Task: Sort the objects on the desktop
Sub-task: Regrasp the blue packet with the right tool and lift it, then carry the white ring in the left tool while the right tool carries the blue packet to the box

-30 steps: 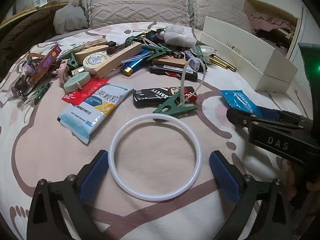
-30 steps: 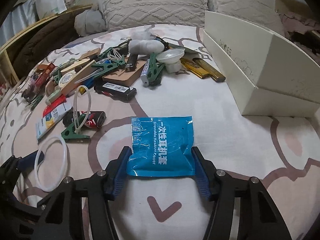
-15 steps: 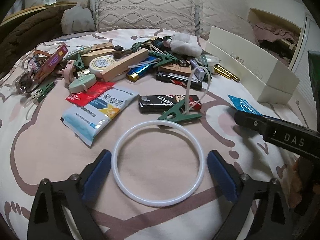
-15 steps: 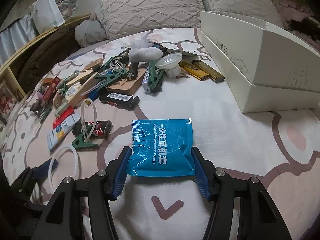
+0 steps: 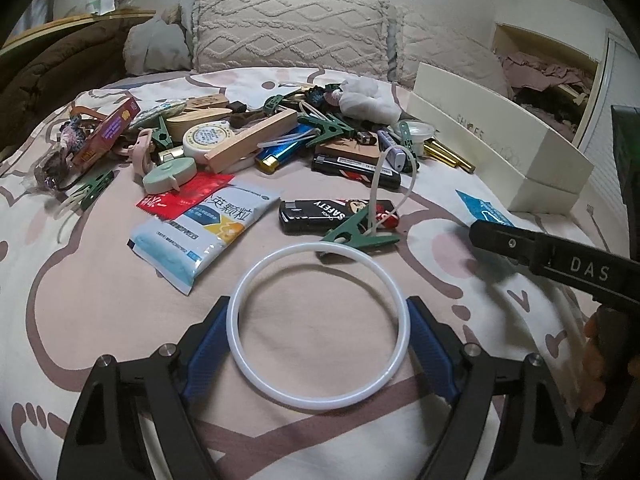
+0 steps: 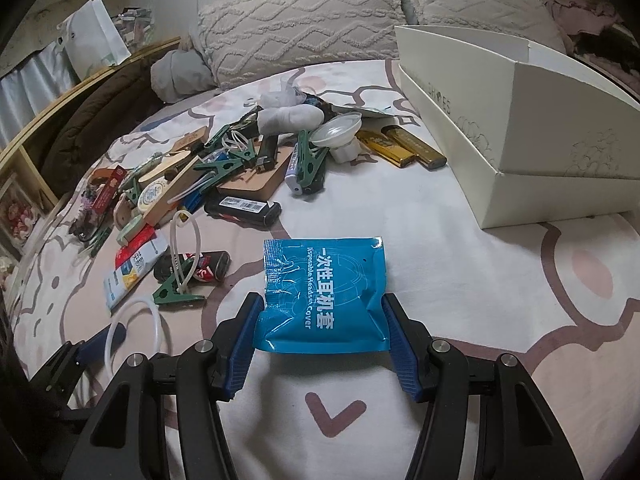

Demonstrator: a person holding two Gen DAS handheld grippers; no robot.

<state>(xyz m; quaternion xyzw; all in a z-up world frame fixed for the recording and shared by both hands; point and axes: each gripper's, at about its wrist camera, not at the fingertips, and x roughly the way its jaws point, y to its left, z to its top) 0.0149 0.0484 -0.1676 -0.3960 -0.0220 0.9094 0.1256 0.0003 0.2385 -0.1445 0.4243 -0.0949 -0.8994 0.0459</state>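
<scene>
The work surface is a bed with a pink-patterned sheet (image 5: 120, 312), cable-knit pillows (image 5: 288, 28) at the head and a white cardboard shoe box (image 6: 532, 128) standing open at the right edge. A mixed pile of clips, lighters and sachets lies mid-bed.

Left gripper (image 5: 318, 332): the jaws are closing around a white plastic ring (image 5: 318, 322), which lies flat on the sheet between the blue pads (image 5: 206, 344). The pads stand at the ring's outer rim on both sides; firm pressure is not yet evident. The ring appears thin, light and somewhat flexible, so it is likely to bow or pop out under a hard squeeze. Grip it across its full width, low against the sheet, with moderate force.

Right gripper (image 6: 322, 336): the jaws are clamped on a blue headset-cover sachet (image 6: 324, 292), pads pressing its lower side edges, which crumple inward. The sachet is soft, light and glossy, so it may slip; a hold near the sealed seams is judged most secure.

A green clothes peg (image 5: 356, 232) lies just beyond the ring, in front of a black lighter (image 5: 332, 214).
</scene>
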